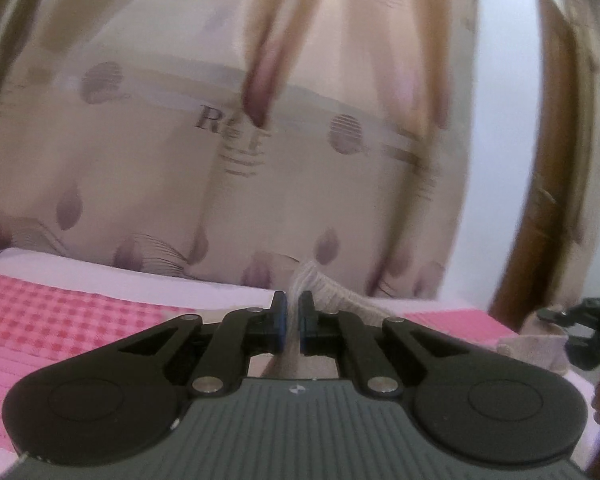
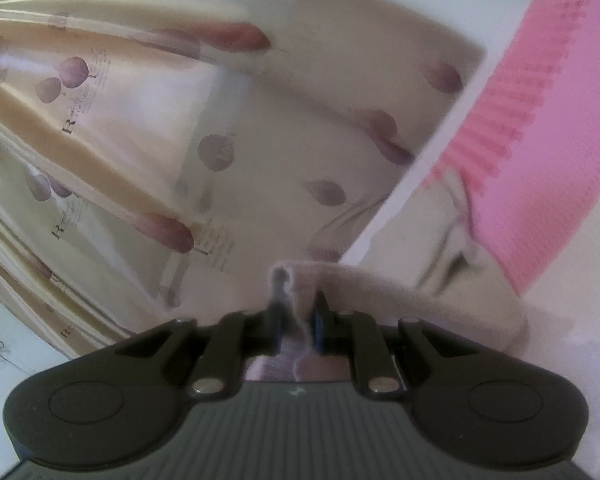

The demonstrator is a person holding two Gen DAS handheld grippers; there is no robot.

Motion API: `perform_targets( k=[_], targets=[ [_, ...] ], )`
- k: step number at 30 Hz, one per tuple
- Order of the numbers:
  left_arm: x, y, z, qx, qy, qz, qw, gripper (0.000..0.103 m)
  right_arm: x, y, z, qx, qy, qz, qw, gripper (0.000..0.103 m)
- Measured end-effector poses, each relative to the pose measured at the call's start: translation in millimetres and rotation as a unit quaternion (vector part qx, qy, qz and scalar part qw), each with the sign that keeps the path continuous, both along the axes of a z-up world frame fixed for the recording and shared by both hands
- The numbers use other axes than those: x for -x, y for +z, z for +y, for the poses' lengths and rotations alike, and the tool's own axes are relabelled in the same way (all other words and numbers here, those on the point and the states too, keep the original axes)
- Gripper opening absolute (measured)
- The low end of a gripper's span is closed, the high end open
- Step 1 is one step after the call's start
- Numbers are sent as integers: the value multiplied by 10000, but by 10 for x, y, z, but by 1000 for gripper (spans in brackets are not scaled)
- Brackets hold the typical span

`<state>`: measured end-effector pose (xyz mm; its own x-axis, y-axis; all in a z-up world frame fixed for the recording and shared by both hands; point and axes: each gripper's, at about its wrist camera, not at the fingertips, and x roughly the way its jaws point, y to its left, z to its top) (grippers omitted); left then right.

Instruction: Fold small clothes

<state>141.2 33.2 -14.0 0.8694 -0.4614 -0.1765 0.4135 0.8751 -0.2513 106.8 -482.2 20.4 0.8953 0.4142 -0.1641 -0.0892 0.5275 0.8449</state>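
My left gripper (image 1: pixel 294 316) is clamped on an edge of the beige knit garment (image 1: pixel 340 288), raised just above the pink bedspread (image 1: pixel 60 320). My right gripper (image 2: pixel 296 320) pinches another edge of it, beside the patterned curtain (image 2: pixel 180 140).

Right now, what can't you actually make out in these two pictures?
- Garment, left wrist view: mostly hidden behind the left gripper; its kind is unclear.
- Curtain lettering, both views: motion-blurred, unreadable.
- Right gripper, left wrist view: cut off by the right edge.
- Garment, right wrist view: runs under the gripper body.
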Motion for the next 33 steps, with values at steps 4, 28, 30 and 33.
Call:
perform_targets(
  k=[4, 28, 30, 33],
  targets=[
    [-239, -10, 30, 166, 367, 9, 9992, 2, -320, 79, -33, 22, -41, -65, 10000, 15],
    [-874, -626, -133, -558, -1245, 1442, 9801, 97, -1257, -286, 404, 3584, 1213, 451, 9246, 78],
    [-885, -675, -181, -708, -1380, 1431, 9775, 97, -1356, -329, 496, 4007, 1362, 478, 9048, 78],
    [-926, -736, -295, -1028, -1556, 1439, 9719, 97, -1471, -401, 630, 4335, 1743, 459, 8830, 78]
  ],
)
